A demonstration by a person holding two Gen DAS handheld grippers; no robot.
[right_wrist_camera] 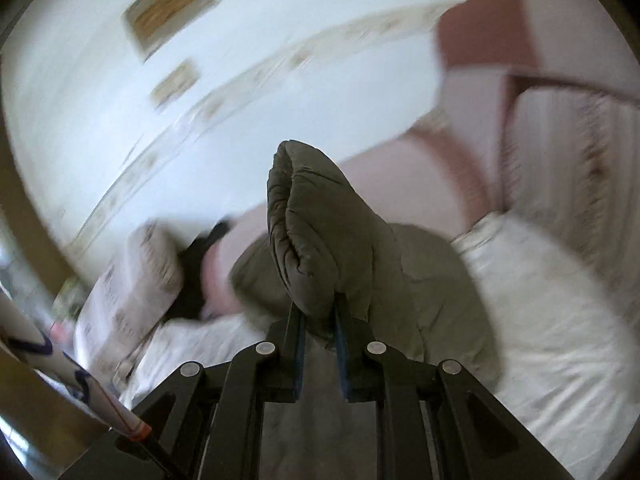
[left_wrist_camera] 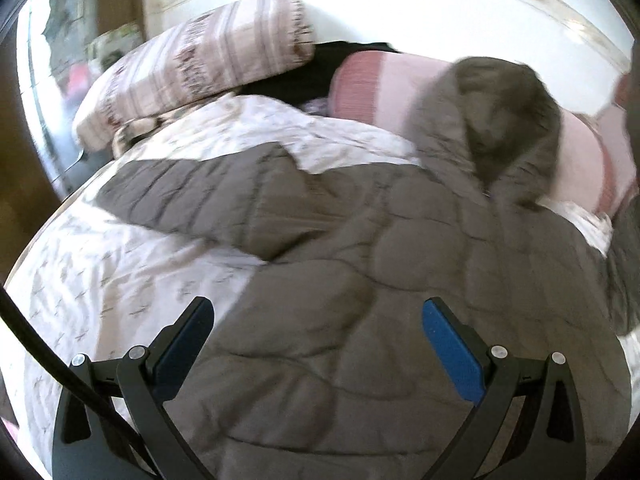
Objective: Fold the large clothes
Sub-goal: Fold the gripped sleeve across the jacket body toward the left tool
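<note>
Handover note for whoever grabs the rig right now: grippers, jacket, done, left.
Left gripper: open, fingers spread above the grey quilted jacket, holding nothing.
Right gripper: shut on a padded fold of the jacket, lifted up off the bed.
Jacket: spread on the white bedspread, one sleeve stretched to the left, hood up by the pink pillow.
Done: one part gripped and raised; no finished fold visible.
Left: lay the raised part over the body, probably fold in the sleeve, then halve it. Both views are motion-blurred, so check the grip.
</note>
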